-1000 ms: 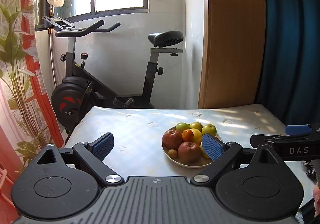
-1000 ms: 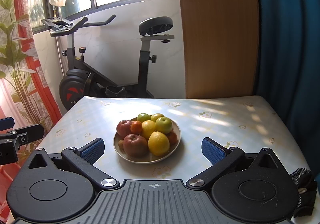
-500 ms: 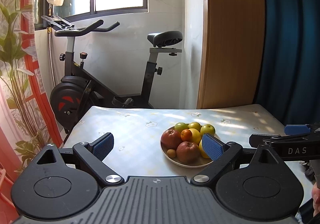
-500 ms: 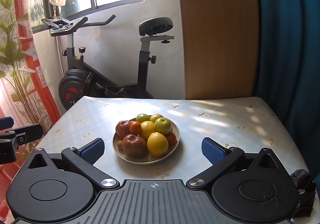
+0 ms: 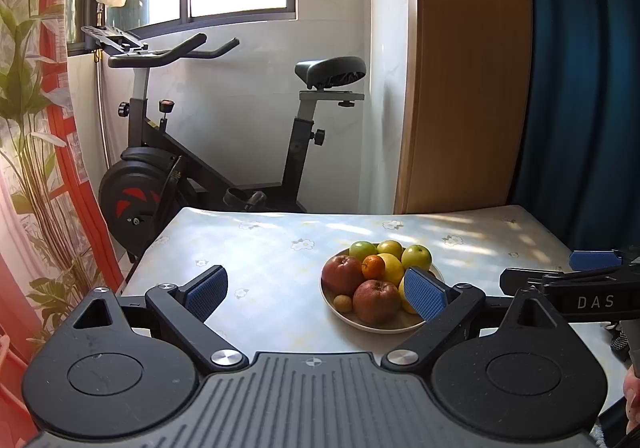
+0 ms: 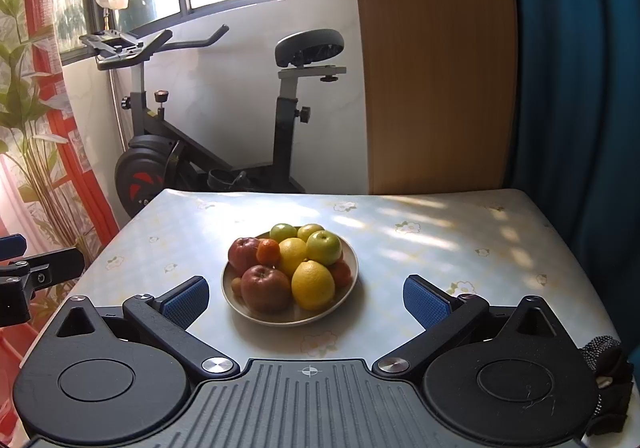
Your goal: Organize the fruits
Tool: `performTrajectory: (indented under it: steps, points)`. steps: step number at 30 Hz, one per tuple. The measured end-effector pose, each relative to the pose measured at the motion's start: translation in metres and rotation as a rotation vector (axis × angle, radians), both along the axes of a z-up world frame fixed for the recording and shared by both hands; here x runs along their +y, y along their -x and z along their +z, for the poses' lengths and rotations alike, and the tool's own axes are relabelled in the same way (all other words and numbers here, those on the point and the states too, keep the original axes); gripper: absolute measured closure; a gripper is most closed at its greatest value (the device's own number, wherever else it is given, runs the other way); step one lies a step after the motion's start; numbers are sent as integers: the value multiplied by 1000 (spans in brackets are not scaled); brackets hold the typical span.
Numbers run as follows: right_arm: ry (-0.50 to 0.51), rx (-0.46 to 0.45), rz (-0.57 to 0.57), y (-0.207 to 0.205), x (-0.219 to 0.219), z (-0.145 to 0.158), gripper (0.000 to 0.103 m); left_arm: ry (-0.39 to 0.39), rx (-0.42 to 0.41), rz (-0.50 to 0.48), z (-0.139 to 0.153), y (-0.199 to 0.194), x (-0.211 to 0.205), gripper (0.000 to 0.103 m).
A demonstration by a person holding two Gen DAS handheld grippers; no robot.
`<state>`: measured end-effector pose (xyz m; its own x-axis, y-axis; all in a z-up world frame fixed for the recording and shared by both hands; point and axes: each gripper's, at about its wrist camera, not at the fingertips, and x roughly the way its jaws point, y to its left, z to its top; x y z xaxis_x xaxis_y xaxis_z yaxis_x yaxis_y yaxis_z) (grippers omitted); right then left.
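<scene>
A pale plate (image 6: 352, 260) heaped with fruit stands mid-table: red apples (image 6: 265, 288), green apples (image 6: 324, 246), lemons (image 6: 313, 285), a small orange (image 6: 267, 251). In the left wrist view the same plate (image 5: 376, 326) lies right of centre, partly behind the right blue pad (image 5: 425, 294). My left gripper (image 5: 316, 290) is open and empty, short of the plate and to its left. My right gripper (image 6: 306, 298) is open and empty, with the plate straight ahead beyond its fingertips. Each view shows the other gripper at its edge.
The table (image 6: 440, 236) has a pale flowered cover with bare surface around the plate. Behind it stand an exercise bike (image 6: 208, 151), a wooden panel (image 6: 432, 59) and a blue curtain (image 6: 576, 67). A red leafy curtain (image 5: 36, 167) hangs at the left.
Both views have drifted slightly; the plate sits a little lower and closer in the right wrist view. Both grippers remain open and empty.
</scene>
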<state>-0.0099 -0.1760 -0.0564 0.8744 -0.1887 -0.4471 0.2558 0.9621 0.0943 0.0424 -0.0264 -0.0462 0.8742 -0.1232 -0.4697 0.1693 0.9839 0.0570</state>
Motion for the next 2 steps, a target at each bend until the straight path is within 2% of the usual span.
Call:
performTrajectory:
  steps: [2]
  points:
    - [0, 0, -1, -1, 0, -1, 0, 1, 8, -1, -1, -1, 0, 6]
